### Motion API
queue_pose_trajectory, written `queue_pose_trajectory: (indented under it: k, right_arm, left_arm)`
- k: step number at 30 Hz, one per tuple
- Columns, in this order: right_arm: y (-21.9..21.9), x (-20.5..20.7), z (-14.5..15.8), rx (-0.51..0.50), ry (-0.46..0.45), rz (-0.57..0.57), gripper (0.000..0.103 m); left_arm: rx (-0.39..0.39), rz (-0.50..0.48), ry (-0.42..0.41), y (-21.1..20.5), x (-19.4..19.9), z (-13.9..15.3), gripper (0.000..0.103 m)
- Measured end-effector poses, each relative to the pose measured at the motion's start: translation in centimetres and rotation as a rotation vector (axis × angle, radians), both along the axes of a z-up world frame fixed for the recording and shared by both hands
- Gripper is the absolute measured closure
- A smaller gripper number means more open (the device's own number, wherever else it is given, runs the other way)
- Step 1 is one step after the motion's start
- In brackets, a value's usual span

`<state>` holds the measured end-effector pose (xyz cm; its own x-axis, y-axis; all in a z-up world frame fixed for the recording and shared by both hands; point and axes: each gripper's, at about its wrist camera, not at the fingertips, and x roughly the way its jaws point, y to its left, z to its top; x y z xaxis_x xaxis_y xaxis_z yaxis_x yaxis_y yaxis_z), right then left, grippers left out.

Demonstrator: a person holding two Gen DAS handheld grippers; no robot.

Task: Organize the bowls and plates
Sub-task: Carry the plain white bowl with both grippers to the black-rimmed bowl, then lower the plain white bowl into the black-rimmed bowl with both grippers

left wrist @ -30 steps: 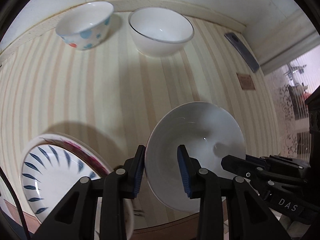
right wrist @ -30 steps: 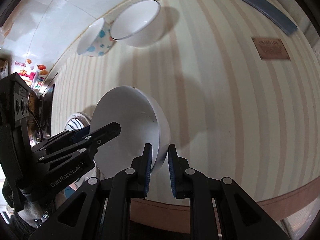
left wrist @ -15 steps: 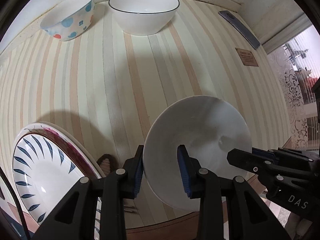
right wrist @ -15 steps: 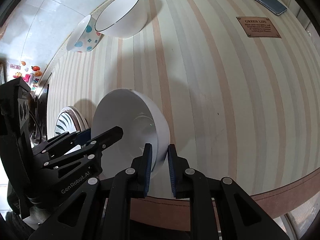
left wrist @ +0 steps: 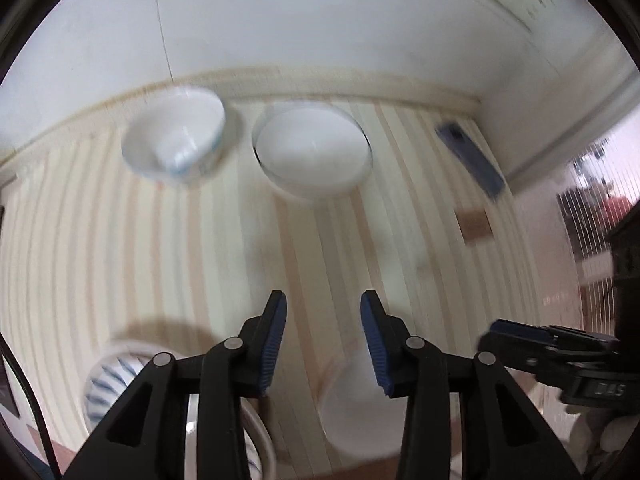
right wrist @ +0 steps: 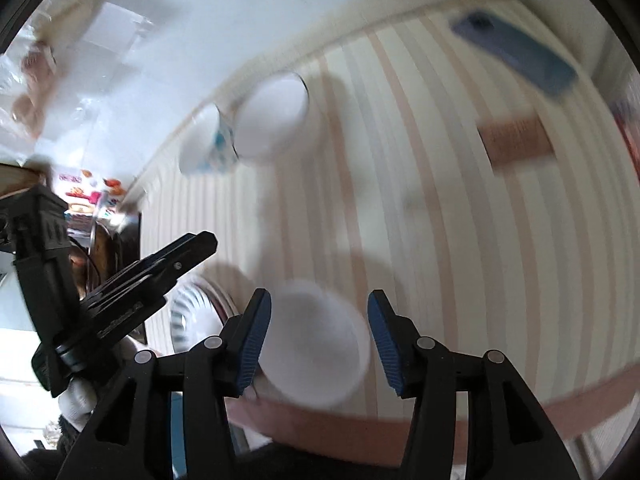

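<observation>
The left gripper (left wrist: 323, 334) is seen with its blue-padded fingers (left wrist: 276, 334) spread apart and nothing held between them. The right gripper (right wrist: 318, 334) is likewise seen with its fingers (right wrist: 256, 336) wide apart, clamped on nothing. A plain white bowl (right wrist: 316, 346) is seen behind the gap of the right gripper, resting near the front edge of the striped table (right wrist: 460, 240); whether the pads touch it cannot be told through the motion blur. In the left wrist view the same white bowl (left wrist: 360, 412) is found low in the frame, just under the right-hand finger of the left gripper, with the right gripper (left wrist: 552, 352) beside it at the right edge.

A blue-patterned plate (left wrist: 108, 380) is seen at the near left of the table, partly hidden by the left gripper's frame. At the far edge, against the white wall (left wrist: 320, 20), a spotted bowl (left wrist: 176, 144) and a larger white bowl with a dark rim (left wrist: 312, 152) are set side by side, close together. Further right, a dark blue flat object (left wrist: 468, 160) and a small brown plaque (left wrist: 474, 226) are laid on the table. A white-gloved hand (right wrist: 76, 400) is seen holding the left gripper in the right wrist view.
</observation>
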<state>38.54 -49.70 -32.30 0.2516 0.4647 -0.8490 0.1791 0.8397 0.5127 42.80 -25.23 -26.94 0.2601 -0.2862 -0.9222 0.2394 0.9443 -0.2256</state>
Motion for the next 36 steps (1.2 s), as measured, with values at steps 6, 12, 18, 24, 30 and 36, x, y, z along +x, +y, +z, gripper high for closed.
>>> queue_pose_trajectory:
  k: [6,12,18,24,30,36]
  right_arm:
    - [0.1,8.3,-0.7,-0.029,-0.04,-0.005,0.05]
    - [0.9,15.0,-4.4,-0.007,0.009,-0.016,0.05]
    - [1.4,17.7,-8.2,-0.001,0.068,-0.007,0.088]
    - [1.8,18.0,-8.2,-0.043,0.042,-0.001,0.089]
    - [2.4,17.0,-6.8,-0.053,0.023,0.003,0.089]
    - [2.6,13.8,-3.7,-0.057,-0.003,0.002,0.089]
  left_arm:
    - [0.01,0.073,0.003,1.2,7.1,-1.6,0.067]
    - [0.017,0.091,0.067,0.6,11.9,-5.5,0.067]
    - [-0.011,0.078,0.108,-0.6,13.7,-7.8,0.07]
    - [0.008,0.052,0.08,-0.9,13.7,-7.4,0.071]
    - [0.017,0.028,0.06,-1.3,13.0,-6.1,0.071]
    - [0.019,0.0,0.029,-0.9,10.5,-3.4,0.071]
